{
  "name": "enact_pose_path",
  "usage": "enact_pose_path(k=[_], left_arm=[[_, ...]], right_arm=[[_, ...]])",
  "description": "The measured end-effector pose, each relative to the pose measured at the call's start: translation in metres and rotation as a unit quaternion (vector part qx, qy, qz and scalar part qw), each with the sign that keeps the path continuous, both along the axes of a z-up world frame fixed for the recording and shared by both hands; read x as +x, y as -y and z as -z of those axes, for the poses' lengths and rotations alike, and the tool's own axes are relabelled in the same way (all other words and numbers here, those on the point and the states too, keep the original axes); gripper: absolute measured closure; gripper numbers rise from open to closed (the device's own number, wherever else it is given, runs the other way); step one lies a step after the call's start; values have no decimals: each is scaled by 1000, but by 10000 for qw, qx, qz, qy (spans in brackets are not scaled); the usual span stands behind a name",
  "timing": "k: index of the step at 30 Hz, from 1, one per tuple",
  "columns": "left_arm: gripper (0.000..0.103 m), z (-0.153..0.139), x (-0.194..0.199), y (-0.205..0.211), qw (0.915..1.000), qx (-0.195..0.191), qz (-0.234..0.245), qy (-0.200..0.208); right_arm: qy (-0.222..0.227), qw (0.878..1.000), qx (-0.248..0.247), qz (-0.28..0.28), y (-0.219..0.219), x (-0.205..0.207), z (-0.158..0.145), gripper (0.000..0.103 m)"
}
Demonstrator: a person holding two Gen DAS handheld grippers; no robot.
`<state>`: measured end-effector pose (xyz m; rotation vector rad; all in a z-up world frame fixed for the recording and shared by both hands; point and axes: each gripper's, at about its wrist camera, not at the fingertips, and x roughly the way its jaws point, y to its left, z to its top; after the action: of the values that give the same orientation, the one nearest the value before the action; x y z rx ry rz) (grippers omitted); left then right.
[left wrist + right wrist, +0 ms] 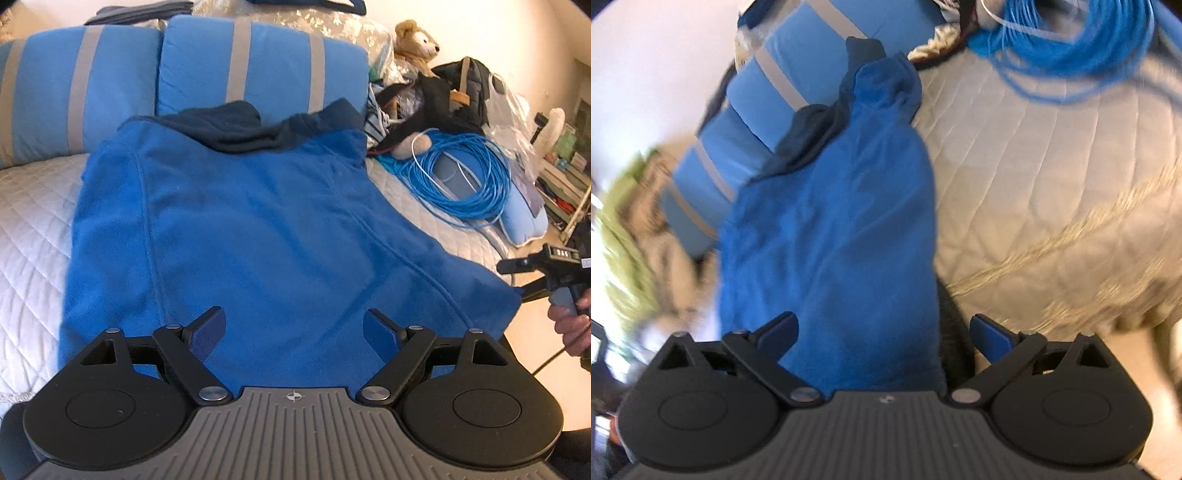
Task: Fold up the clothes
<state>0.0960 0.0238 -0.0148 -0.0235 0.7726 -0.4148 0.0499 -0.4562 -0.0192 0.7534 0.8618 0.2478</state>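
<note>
Quilted pale bedding [33, 221] fills the scene, with striped blue pillows [258, 62] along its far side. Over the near hem of the garment the left gripper [294, 332] hovers level, jaws spread wide and empty. At the garment's right corner the right gripper [884, 336] is tilted, jaws likewise wide apart, gripping nothing. A coil of blue cable [465, 177] and a teddy bear [417, 40] lie well to the right. Spread flat on the bed, the blue fleece [258, 221] shows a dark navy lining [236, 125] at its collar end by the pillows.
</note>
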Motion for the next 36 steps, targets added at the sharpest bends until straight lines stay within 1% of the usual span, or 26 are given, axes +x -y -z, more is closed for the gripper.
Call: enact_pose_path(k=[1, 3, 4, 6, 7, 8, 9, 11, 12, 13, 14, 15, 17, 19, 23, 25, 27, 33, 36], left_arm=[[22, 2, 0, 2, 10000, -2, 6, -35], [22, 6, -2, 6, 9999, -11, 44, -103], [22, 8, -3, 8, 9999, -8, 90, -132], [22, 11, -5, 11, 9998, 9, 157, -156], [22, 12, -6, 13, 9997, 18, 183, -165], [22, 13, -8, 15, 9996, 25, 207, -175], [22, 14, -8, 16, 9996, 28, 224, -191], [22, 13, -9, 16, 9996, 21, 211, -190], [22, 12, -9, 15, 9997, 14, 190, -179], [22, 11, -9, 15, 9997, 6, 169, -167], [22, 10, -9, 14, 9998, -2, 147, -156], [22, 9, -9, 13, 9998, -10, 126, -144], [22, 7, -9, 12, 9999, -26, 84, -122], [22, 4, -9, 10, 9999, -38, 32, -92], [22, -25, -7, 0, 9997, 34, -242, 100], [22, -43, -7, -6, 9990, 110, -405, 176], [22, -62, -6, -14, 9982, 149, -552, 184], [22, -133, -1, -44, 9953, 174, -931, 201], [22, -171, -1, -61, 9940, 139, -1037, 319]], right_arm=[[10, 9998, 178, -14, 3, 0, 4, 5], [47, 9992, 399, -75, 5, 0, 11, 17], [53, 9988, 467, -102, 6, 1, 15, 18], [25, 9983, 576, -95, 9, -1, 21, 28], [25, 9979, 635, -83, 11, -2, 24, 30], [31, 9979, 648, -72, 11, -2, 25, 35], [40, 9978, 655, -65, 12, -3, 26, 38], [102, 9983, 557, -97, 10, -5, 23, 40], [137, 9988, 451, -125, 10, -5, 21, 37], [191, 9996, 209, -75, 10, -5, 15, 36], [245, 9997, -33, -25, 9, -4, 9, 24], [299, 9992, -276, 25, 9, -4, 3, 15], [453, 9962, -726, 183, 10, -2, -12, 11], [710, 9907, -1110, 345, 12, 2, -32, 10], [1173, 9800, -1561, 383, 9, 16, -81, 0], [1340, 9744, -1779, 286, 2, 25, -107, 0], [1426, 9717, -1874, 175, -4, 34, -131, 0], [1384, 9746, -1751, -163, -14, 55, -194, 0], [1363, 9730, -1842, -296, -19, 60, -229, 0]])
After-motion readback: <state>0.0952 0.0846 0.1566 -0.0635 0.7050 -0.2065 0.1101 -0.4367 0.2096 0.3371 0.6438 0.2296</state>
